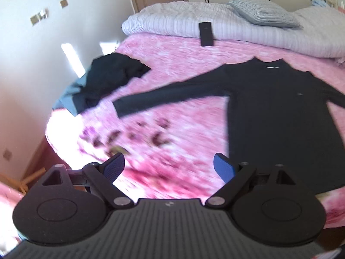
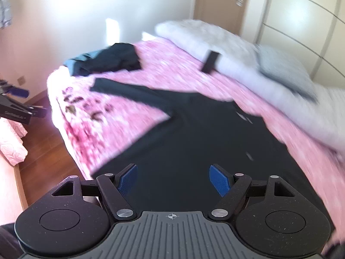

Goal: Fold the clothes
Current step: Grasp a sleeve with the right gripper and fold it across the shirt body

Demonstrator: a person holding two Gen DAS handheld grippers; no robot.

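Note:
A black long-sleeved shirt (image 1: 280,112) lies spread flat on the pink bedspread (image 1: 172,64), its left sleeve (image 1: 168,95) stretched out toward the bed's left side. It also shows in the right wrist view (image 2: 194,142). My left gripper (image 1: 169,168) is open and empty, above the bedspread just left of the shirt's lower hem. My right gripper (image 2: 172,179) is open and empty, hovering over the shirt's lower body. The left gripper (image 2: 21,103) shows at the far left of the right wrist view, off the bed's edge.
A crumpled pile of dark and grey-blue clothes (image 1: 103,79) lies at the bed's far left corner. A black remote-like object (image 1: 206,33) rests against the folded white quilt (image 1: 215,28). A grey pillow (image 1: 265,13) lies on it. Wooden floor (image 2: 47,146) lies left of the bed.

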